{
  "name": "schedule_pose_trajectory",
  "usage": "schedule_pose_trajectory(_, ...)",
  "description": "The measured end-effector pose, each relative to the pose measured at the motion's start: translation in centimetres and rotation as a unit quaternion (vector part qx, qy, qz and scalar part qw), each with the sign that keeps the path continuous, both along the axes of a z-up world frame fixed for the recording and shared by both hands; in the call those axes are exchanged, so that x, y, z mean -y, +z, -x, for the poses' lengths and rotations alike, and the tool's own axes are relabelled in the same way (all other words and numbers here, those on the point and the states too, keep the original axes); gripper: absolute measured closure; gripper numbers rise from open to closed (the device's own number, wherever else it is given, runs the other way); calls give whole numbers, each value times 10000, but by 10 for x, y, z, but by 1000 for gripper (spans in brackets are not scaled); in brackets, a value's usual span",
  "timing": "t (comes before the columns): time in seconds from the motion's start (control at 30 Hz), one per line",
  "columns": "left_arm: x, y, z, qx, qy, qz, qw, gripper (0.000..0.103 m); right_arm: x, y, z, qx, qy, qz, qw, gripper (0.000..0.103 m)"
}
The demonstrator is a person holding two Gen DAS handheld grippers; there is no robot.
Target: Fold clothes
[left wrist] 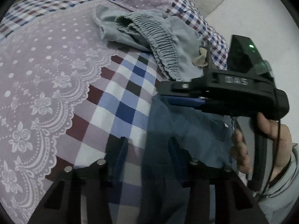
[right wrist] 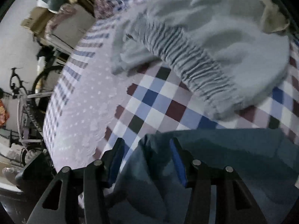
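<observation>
A dark blue garment (left wrist: 186, 130) lies on the checked and lilac bedcover (left wrist: 119, 100). Its bunched left edge sits between the fingers of my left gripper (left wrist: 147, 147), which is open; bedcover shows between the left pad and the cloth. My right gripper (left wrist: 162, 93), held by a hand (left wrist: 276, 136), reaches in from the right just over the same garment. In the right wrist view the blue garment (right wrist: 224, 149) rises in a fold between the pads of the right gripper (right wrist: 146, 149), which is open. A grey garment (left wrist: 164, 43) with an elastic waistband lies beyond.
The grey garment (right wrist: 214, 46) covers the far right of the bed. A small beige cloth (left wrist: 200, 58) sits at its edge. Past the bed's left edge stand a bicycle (right wrist: 24, 93) and cardboard boxes (right wrist: 37, 20). White floor (left wrist: 252, 15) lies beyond the bed.
</observation>
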State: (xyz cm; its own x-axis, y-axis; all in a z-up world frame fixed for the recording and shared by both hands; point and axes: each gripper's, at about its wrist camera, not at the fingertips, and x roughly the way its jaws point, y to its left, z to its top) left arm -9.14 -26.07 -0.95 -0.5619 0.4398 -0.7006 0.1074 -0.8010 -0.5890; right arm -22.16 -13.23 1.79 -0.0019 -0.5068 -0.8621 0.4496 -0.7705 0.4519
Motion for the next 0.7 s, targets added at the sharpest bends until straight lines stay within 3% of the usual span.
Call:
schedule_pose_trajectory(0.13, 2, 1, -2, 0, 26, -66, 10000, 58, 16, -12, 6, -56, -64, -411, 9991, 59)
schedule_pose_trajectory(0.23, 4, 1, -3, 9, 38, -108, 9999, 61, 25, -20, 9, -210, -138, -860, 9960, 90)
schedule_pose_trajectory(0.37, 11, 1, -5, 25, 119, -236, 9996, 63, 36, -12, 3, -624, 126, -997, 9930, 103)
schedule_pose_trajectory(0.53, 18, 1, -10, 56, 149, -201, 9997, 63, 34, 31, 7, -1636, 89, -644, 9844, 103)
schedule_pose_trajectory(0.6, 17, 1, -10, 73, 126, -178, 9997, 63, 33, 36, 11, -1730, 221, -702, 9822, 103)
schedule_pose_trajectory(0.7, 14, 1, -11, 60, 78, -148, 9998, 63, 38, 23, 9, -1207, 1086, -736, 9840, 99)
